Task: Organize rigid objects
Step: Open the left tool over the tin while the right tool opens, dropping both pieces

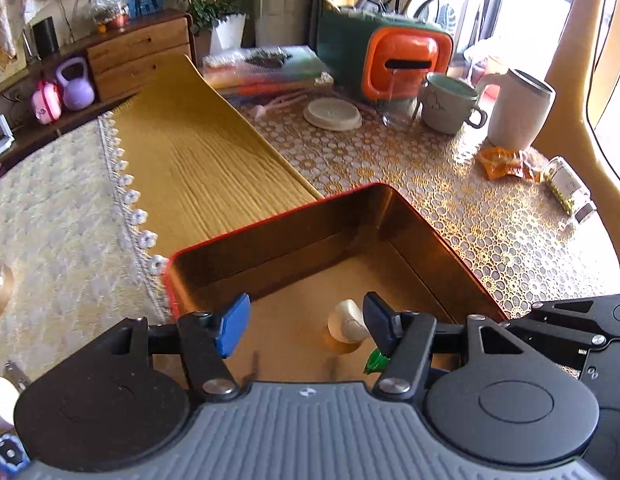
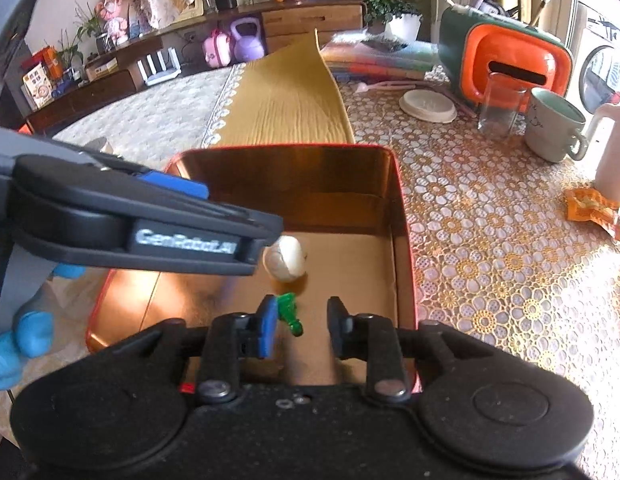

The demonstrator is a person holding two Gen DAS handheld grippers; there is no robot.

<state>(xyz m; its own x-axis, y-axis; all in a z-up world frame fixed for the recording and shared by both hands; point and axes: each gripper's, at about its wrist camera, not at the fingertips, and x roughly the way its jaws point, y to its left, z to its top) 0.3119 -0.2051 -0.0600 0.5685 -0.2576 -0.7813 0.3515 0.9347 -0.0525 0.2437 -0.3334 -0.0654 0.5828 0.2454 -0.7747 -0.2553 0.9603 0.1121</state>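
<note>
A red metal tin (image 1: 269, 220) with a gold inside stands open on the table; it also shows in the right wrist view (image 2: 402, 216). A cream rounded piece (image 1: 348, 322) lies on its floor, also in the right wrist view (image 2: 287, 258). A small green piece (image 2: 289, 312) lies beside it, partly hidden in the left wrist view (image 1: 376, 362). My left gripper (image 1: 305, 324) is open over the tin, empty, the cream piece by its right finger. My right gripper (image 2: 301, 330) is open over the tin, the green piece between its fingers near the left one.
On the lace cloth (image 2: 490, 240) stand a glass (image 2: 500, 106), a mug (image 2: 552, 126), a white jug (image 1: 520, 110), a round lid (image 2: 428, 106), an orange-and-green box (image 2: 510, 60), orange wrappers (image 1: 506, 164) and a small jar (image 1: 570, 190). A yellow mat (image 1: 197, 160) lies behind the tin.
</note>
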